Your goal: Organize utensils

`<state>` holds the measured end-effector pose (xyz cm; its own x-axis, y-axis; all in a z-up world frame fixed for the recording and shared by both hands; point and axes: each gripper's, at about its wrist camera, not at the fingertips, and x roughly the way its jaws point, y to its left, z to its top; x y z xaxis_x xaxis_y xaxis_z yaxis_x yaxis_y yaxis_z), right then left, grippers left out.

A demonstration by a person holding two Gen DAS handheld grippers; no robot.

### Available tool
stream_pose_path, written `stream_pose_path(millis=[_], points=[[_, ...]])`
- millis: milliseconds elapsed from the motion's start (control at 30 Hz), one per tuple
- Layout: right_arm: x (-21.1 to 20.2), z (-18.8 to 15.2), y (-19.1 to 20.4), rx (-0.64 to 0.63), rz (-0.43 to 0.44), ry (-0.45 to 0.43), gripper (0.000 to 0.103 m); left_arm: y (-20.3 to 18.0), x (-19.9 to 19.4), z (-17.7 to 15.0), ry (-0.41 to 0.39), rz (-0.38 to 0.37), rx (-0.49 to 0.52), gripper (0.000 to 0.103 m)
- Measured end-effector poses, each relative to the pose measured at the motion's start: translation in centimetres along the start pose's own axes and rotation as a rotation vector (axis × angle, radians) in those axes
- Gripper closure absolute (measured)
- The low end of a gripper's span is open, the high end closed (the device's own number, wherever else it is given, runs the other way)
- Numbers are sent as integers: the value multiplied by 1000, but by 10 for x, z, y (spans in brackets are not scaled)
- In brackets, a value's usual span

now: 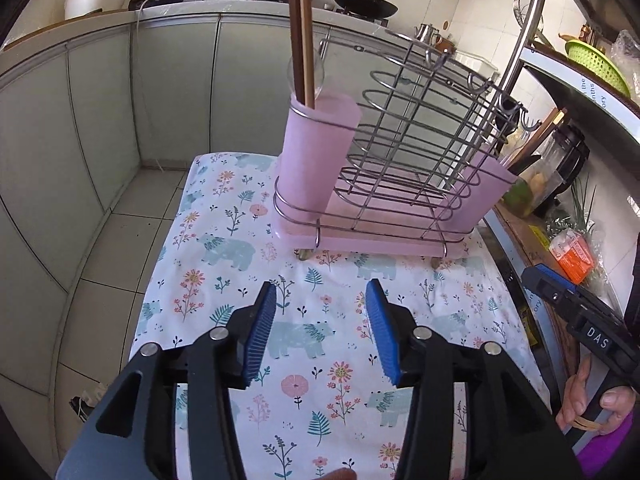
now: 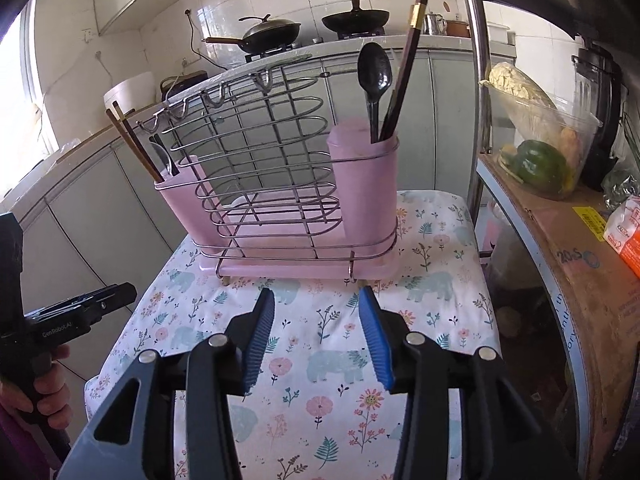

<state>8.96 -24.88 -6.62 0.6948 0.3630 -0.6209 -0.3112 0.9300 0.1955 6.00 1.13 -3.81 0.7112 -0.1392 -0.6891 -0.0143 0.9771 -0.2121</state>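
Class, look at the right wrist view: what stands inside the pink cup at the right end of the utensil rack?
A dark spoon and a pair of dark chopsticks stand in the pink cup. Their lower ends are hidden by its frosted wall.

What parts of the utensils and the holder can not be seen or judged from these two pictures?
- Lower ends of the black spoon and dark chopsticks, right wrist view: hidden inside the frosted pink cup.
- Top of the chopsticks, left wrist view: cut off by the upper picture edge.
- Clear spoon in the far cup, right wrist view: too faint to make out.
- Wire rack bottom: blurred behind the wires.
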Motion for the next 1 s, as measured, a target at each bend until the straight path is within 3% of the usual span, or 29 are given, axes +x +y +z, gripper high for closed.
stream_pose_path(millis=[600,1000], points=[[23,7,-11,4,35,35,60,-21,29,23,30,-35,46,56],[23,15,-9,0,41,3,60,-22,38,34,27,-43,62,56]])
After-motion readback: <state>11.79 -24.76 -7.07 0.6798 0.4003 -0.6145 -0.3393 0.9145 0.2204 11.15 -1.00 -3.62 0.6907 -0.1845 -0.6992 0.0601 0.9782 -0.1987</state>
